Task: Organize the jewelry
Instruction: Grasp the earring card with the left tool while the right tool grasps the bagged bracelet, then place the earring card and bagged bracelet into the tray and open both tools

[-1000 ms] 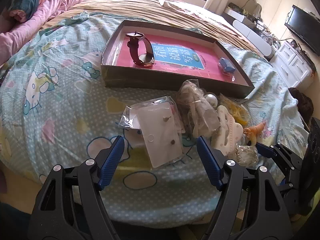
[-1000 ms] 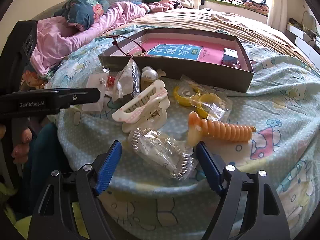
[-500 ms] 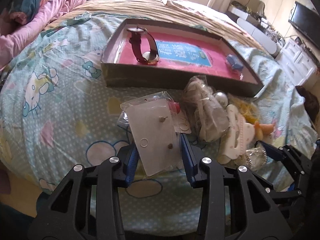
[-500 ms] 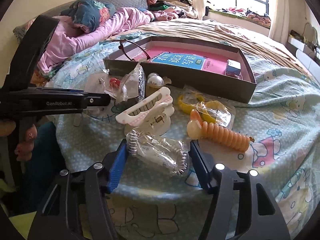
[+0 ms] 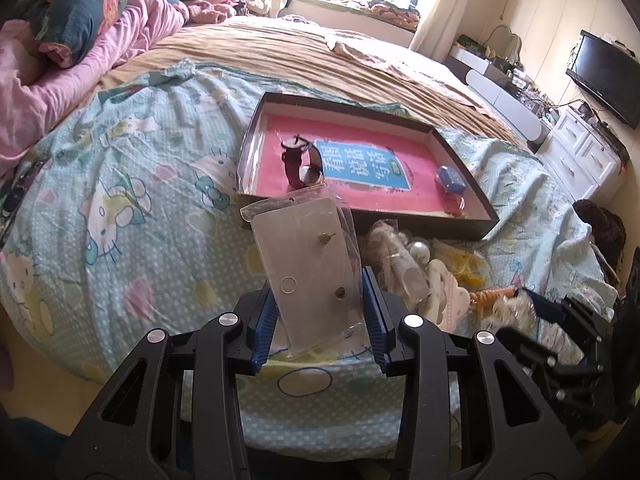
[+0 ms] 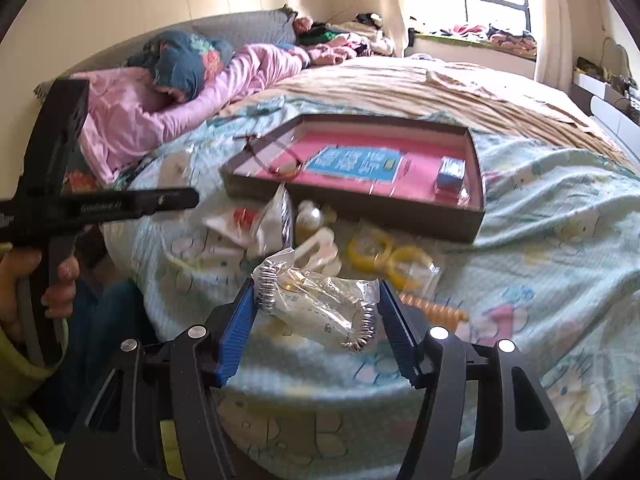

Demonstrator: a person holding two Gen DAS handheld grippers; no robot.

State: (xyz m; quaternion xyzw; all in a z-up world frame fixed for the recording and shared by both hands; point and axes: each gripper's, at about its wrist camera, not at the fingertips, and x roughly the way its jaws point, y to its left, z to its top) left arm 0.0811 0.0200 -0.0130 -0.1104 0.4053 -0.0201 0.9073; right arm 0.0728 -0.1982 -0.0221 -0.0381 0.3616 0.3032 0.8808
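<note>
My left gripper (image 5: 318, 312) is shut on a clear bag with a white earring card (image 5: 308, 264) and holds it lifted above the bed, in front of the dark box (image 5: 360, 216). The box has a pink floor and holds a dark red watch (image 5: 300, 162) and a small blue box (image 5: 450, 178). My right gripper (image 6: 320, 320) is shut on a clear bag with a beaded bracelet (image 6: 320, 306), raised off the bed. The box (image 6: 352, 208) lies beyond it.
Loose items lie on the Hello Kitty sheet: a white hair claw (image 6: 320, 248), yellow rings in a bag (image 6: 384, 258), an orange spiral tie (image 6: 436, 310), and other bags (image 6: 272, 220). Pink bedding (image 5: 80, 64) lies at far left. The bed edge is just below both grippers.
Both grippers closed from open onto their bags and lifted them off the bed. The views have risen and tilted up toward the box.
</note>
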